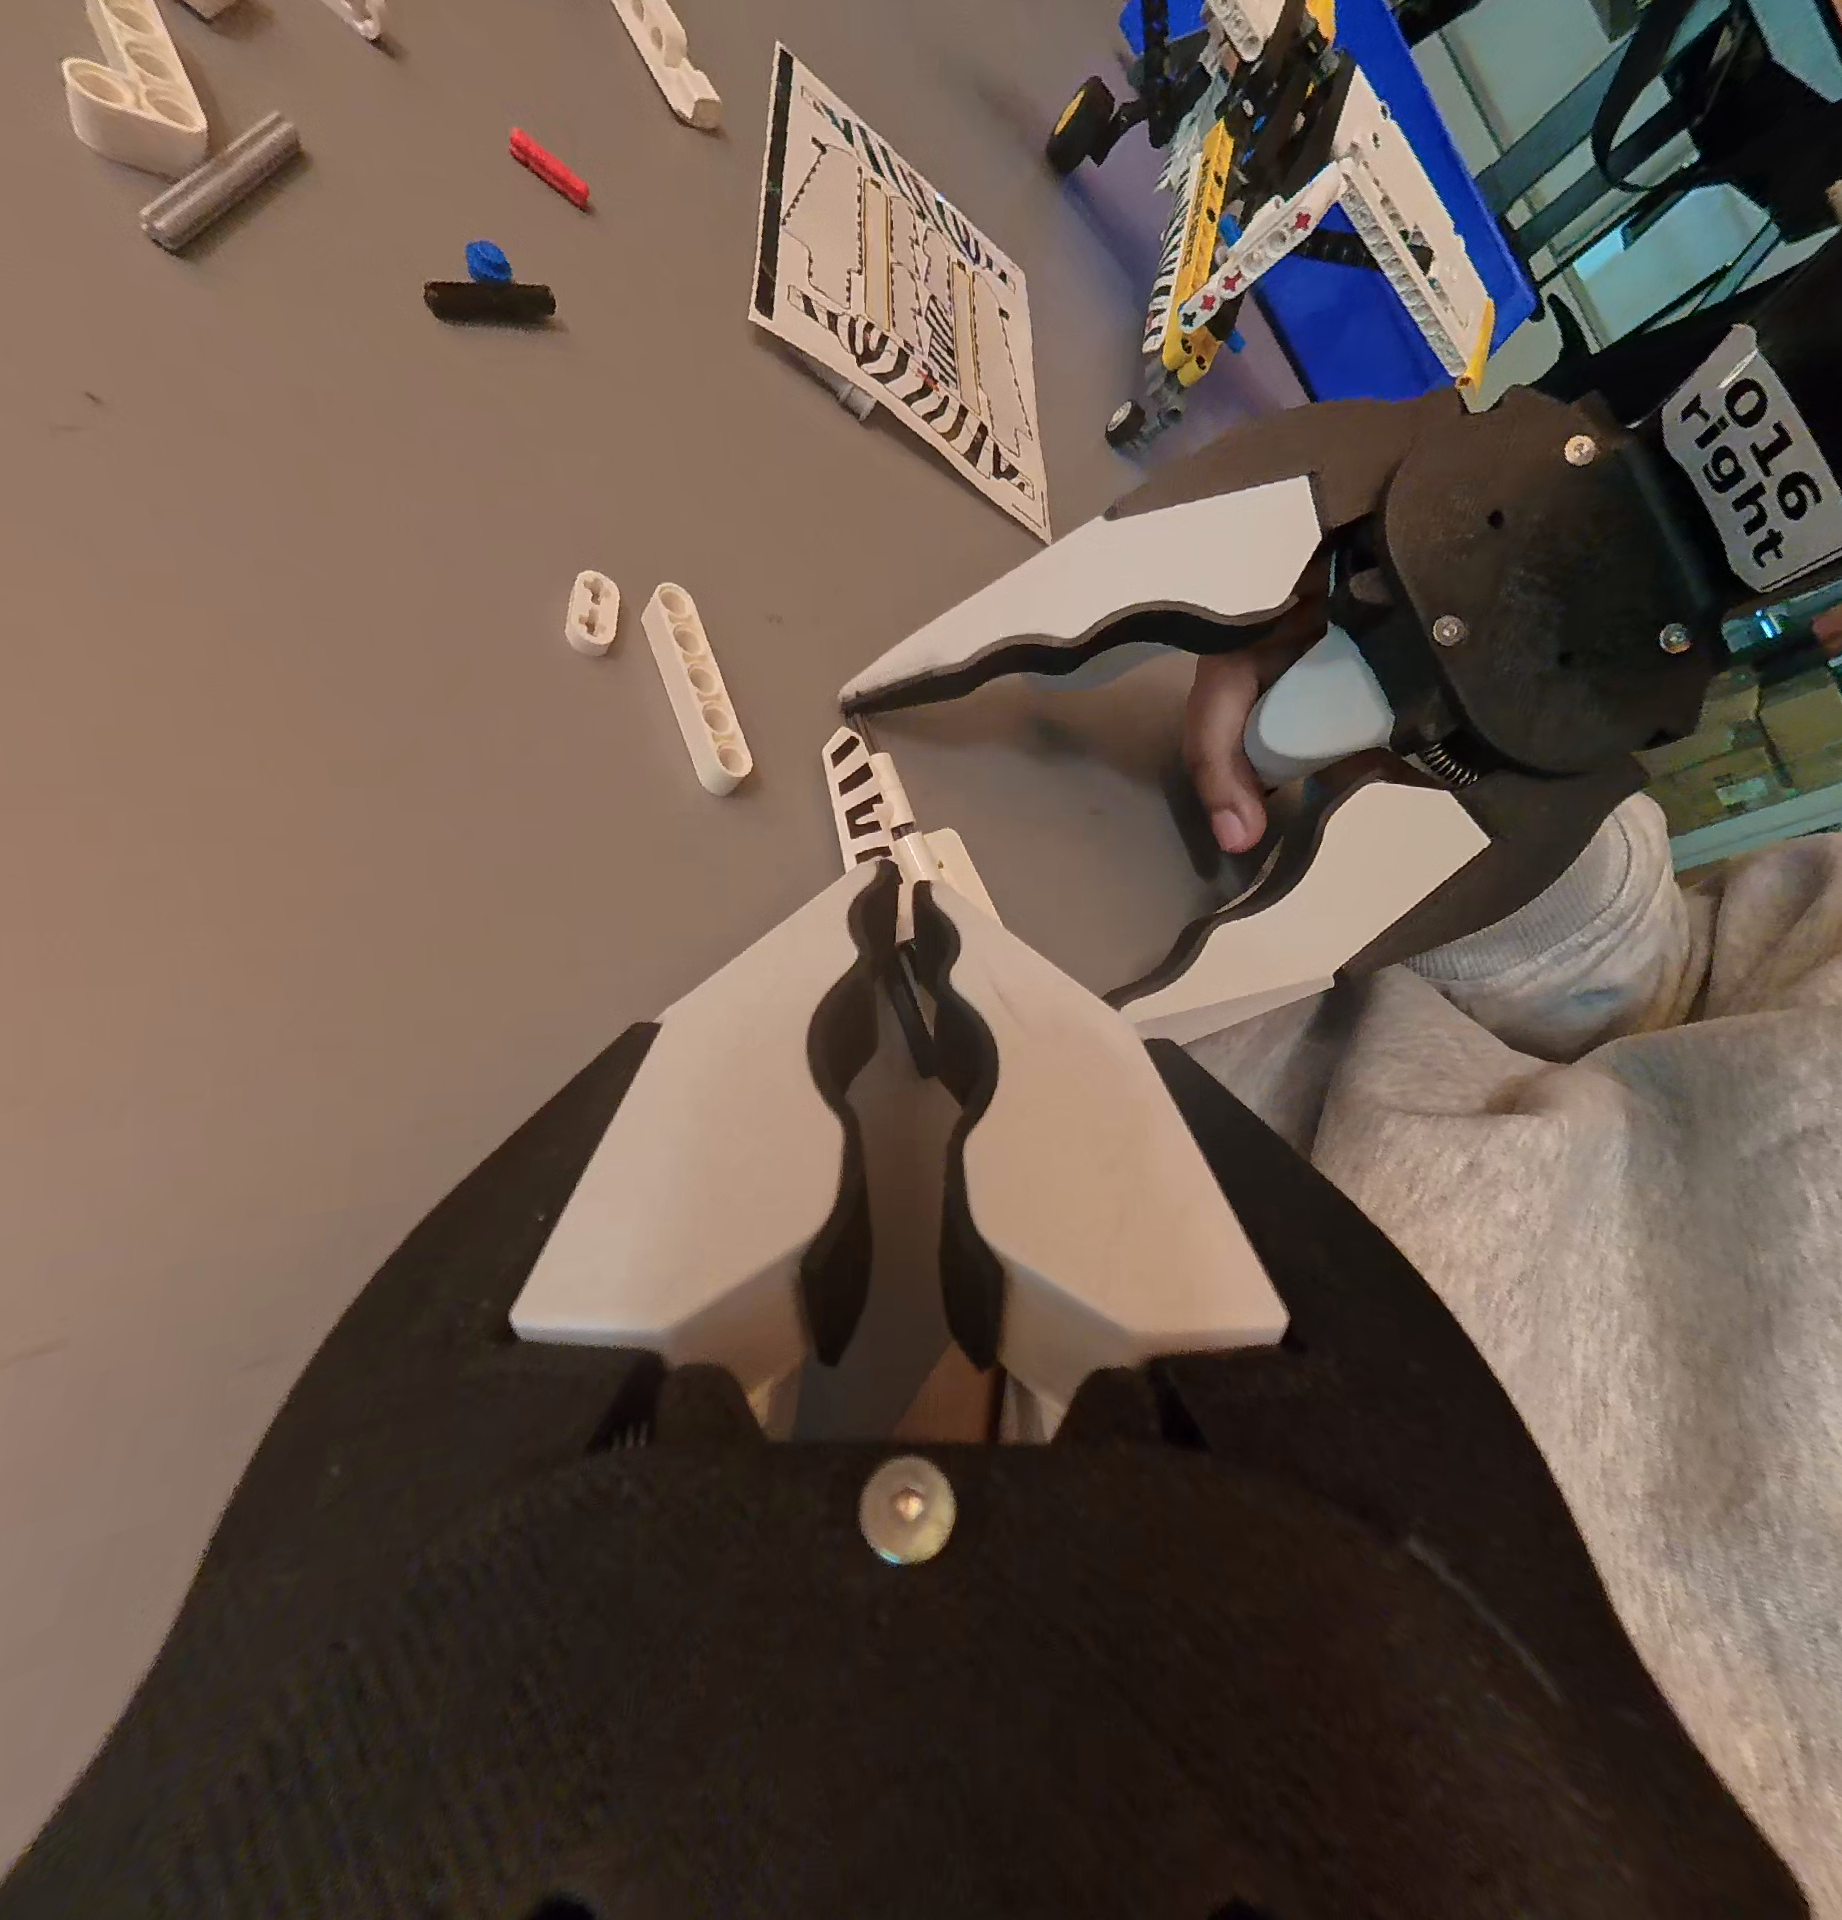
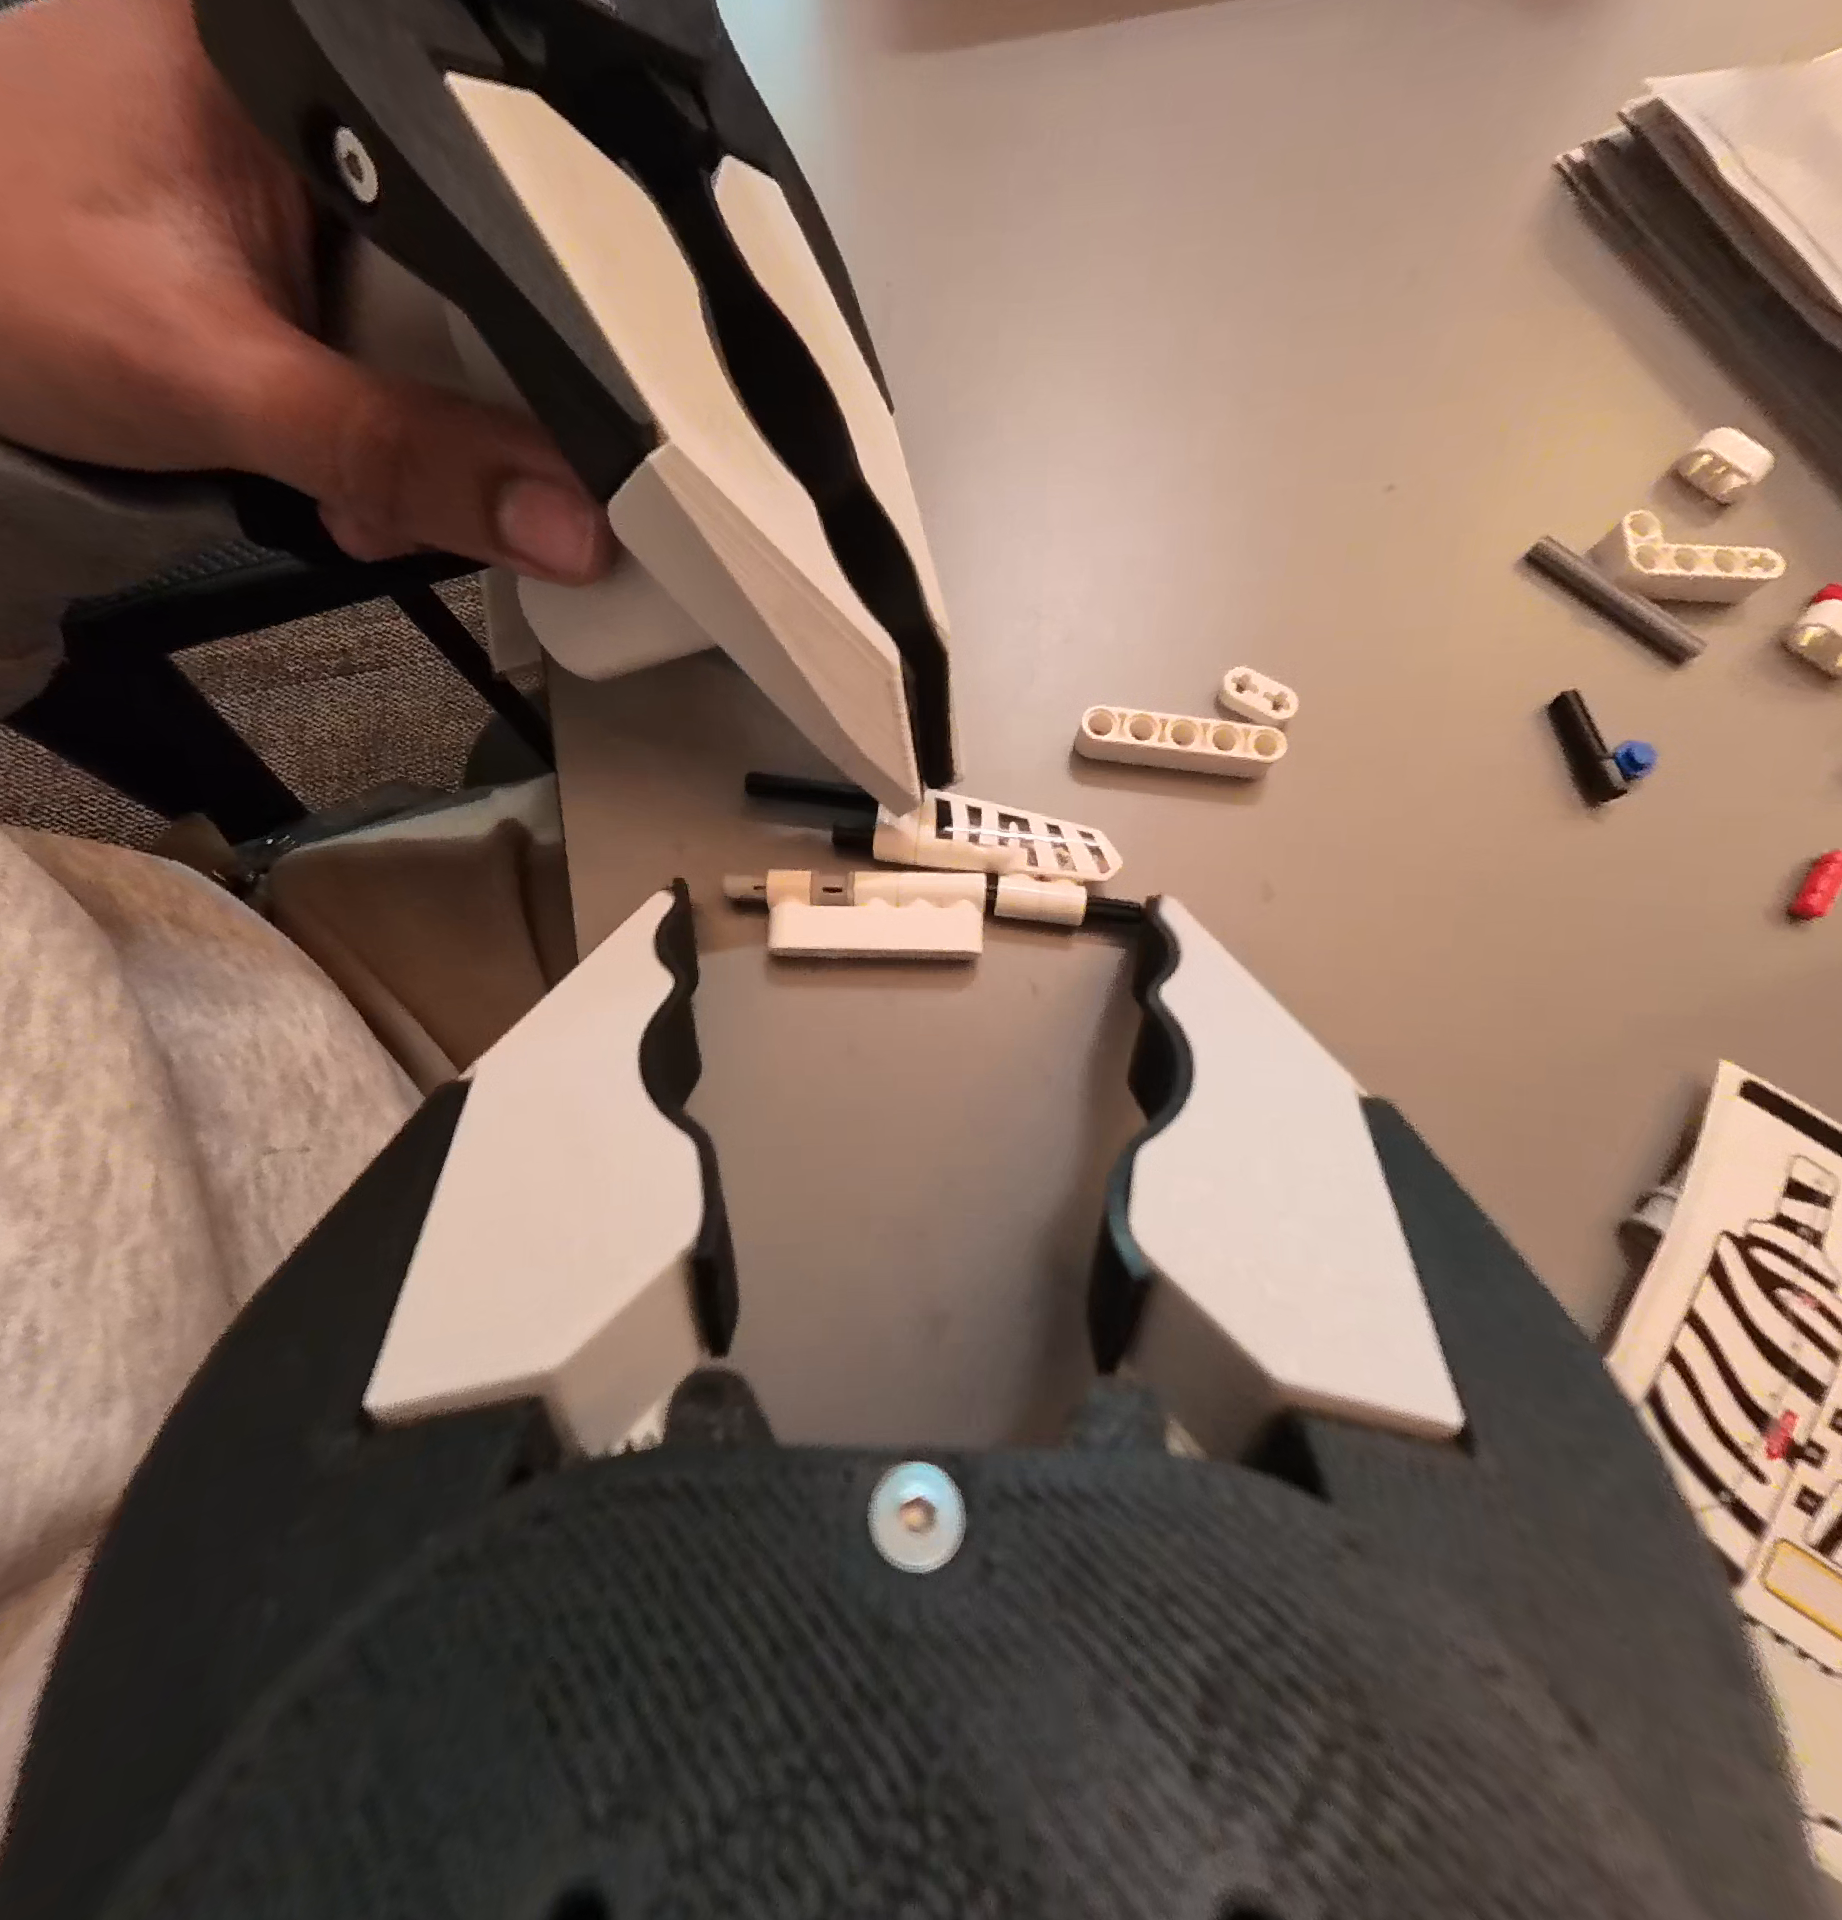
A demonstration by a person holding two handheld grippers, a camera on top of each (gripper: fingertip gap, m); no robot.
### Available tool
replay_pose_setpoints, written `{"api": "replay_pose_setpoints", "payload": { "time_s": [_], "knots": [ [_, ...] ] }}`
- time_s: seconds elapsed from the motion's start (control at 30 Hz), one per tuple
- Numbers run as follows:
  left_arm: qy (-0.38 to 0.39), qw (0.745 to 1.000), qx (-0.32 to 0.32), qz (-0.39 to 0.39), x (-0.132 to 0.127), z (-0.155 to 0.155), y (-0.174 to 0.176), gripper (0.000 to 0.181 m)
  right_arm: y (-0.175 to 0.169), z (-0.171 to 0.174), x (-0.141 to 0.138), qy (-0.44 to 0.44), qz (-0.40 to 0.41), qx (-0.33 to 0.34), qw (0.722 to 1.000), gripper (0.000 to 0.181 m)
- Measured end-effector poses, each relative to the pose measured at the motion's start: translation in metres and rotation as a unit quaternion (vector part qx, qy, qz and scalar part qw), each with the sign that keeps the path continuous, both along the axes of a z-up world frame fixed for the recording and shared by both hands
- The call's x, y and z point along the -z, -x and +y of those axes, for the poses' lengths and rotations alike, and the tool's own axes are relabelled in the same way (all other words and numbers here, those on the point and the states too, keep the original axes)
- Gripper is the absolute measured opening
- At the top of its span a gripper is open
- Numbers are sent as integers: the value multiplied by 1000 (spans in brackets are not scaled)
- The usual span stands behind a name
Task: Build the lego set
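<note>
My left gripper [image 1: 901, 883] is shut on a small white lego assembly [image 1: 870, 795]: a black-striped white panel joined to white connectors on a black axle. In the right wrist view the left gripper [image 2: 922, 784] comes down from the upper left and pinches the assembly's striped panel [image 2: 1000, 831] near its left end. A white plate and connector part [image 2: 875, 925] lies just in front of it. My right gripper [image 2: 917, 904] is open, its tips on either side of that white part. In the left wrist view the right gripper [image 1: 979, 852] reaches in from the right.
A white five-hole beam [image 2: 1182, 736] and a short white link [image 2: 1257, 694] lie close behind. Farther off are a black pin with a blue piece [image 2: 1587, 743], a red piece [image 2: 1821, 883], a sticker sheet [image 1: 896, 301], booklets [image 2: 1748, 208] and a built model [image 1: 1260, 156]. The table edge [image 2: 555, 748] is at the left. The tips of both grippers are at nearly the same place.
</note>
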State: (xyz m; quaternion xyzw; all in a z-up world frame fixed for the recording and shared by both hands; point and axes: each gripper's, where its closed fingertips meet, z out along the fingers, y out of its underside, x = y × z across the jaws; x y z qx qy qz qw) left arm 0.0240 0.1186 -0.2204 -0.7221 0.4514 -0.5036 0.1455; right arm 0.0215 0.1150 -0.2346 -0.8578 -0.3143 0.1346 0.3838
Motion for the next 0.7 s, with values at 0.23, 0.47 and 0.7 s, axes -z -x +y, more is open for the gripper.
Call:
{"api": "replay_pose_setpoints", "payload": {
  "time_s": [0.23, 0.47, 0.7],
  "knots": [
    [10, 1000, 5, 0, 1, -3, 0, 0, 3, 1, 0, 0, 2, 5, 1000, 77],
    [10, 1000, 5, 1, 1, -3, 0, 0, 2, 2, -1, -5, -1, 10, 1000, 77],
    [11, 1000, 5, 0, 1, -3, 0, 0, 1, 2, -1, -3, 1, 13, 1000, 74]
  ]
}}
